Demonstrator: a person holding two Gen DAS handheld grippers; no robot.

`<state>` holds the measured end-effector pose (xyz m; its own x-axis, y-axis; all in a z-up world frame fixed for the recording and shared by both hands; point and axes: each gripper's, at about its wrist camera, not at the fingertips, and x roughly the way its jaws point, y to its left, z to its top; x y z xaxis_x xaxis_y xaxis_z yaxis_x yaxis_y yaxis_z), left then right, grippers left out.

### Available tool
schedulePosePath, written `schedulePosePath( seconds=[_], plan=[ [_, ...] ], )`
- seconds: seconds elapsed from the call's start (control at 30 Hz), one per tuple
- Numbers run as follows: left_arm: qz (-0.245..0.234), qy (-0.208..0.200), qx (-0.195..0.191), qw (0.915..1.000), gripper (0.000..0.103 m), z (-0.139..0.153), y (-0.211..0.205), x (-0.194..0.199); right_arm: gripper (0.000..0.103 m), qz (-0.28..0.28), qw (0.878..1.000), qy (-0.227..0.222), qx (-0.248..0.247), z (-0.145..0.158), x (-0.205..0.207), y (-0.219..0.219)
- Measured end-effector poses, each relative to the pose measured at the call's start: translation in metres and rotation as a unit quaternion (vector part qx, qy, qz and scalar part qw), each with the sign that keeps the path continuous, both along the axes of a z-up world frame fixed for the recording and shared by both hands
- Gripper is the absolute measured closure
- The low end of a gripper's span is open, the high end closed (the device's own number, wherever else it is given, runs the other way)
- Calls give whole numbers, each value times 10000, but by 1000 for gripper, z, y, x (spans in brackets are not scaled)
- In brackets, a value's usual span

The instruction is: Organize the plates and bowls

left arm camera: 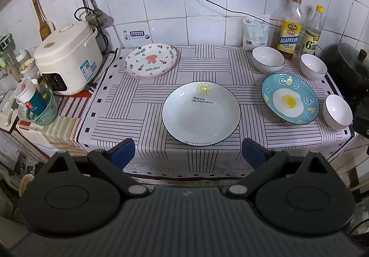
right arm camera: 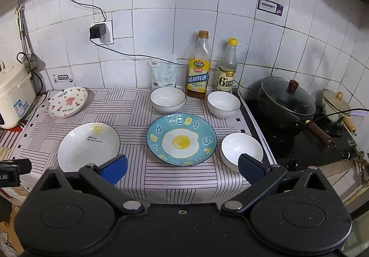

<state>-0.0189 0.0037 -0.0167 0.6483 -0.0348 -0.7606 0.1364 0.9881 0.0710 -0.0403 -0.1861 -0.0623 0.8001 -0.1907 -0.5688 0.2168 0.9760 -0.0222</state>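
Three plates lie apart on the striped tablecloth [left arm camera: 138,104]: a white sun plate [left arm camera: 201,114] in the middle, a pink bear plate [left arm camera: 151,60] at the back left, and a blue fried-egg plate [left arm camera: 289,98] on the right. Three white bowls stand near the egg plate: one behind it [left arm camera: 268,59], one at the back right [left arm camera: 313,66], one at the front right [left arm camera: 337,111]. My left gripper [left arm camera: 188,153] hangs open just short of the sun plate. My right gripper [right arm camera: 183,168] is open in front of the egg plate [right arm camera: 181,139], its right finger over the front bowl [right arm camera: 241,149].
A white rice cooker [left arm camera: 68,58] stands to the left of the cloth, with a green basket [left arm camera: 43,109] in front of it. Two bottles [right arm camera: 199,68] and a white bag [right arm camera: 164,73] line the tiled wall. A lidded black pot [right arm camera: 287,100] sits on the stove at right.
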Motion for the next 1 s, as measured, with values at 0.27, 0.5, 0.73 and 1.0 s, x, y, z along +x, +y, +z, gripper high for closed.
schedulePosePath(
  seconds=[0.27, 0.5, 0.73, 1.0],
  plan=[
    [-39, -121, 49, 9999, 3, -3, -2, -2, 0, 47, 10000, -62, 0, -3, 0, -3],
    [-14, -226, 44, 9997, 3, -4, -1, -2, 0, 54, 9999, -80, 39, -7, 1, -6],
    [-16, -223, 40, 9997, 3, -6, -2, -3, 0, 72, 9999, -71, 21, -8, 1, -5],
    [25, -220, 38, 9997, 3, -3, -2, -2, 0, 124, 9999, -66, 21, -8, 4, -5]
  ],
)
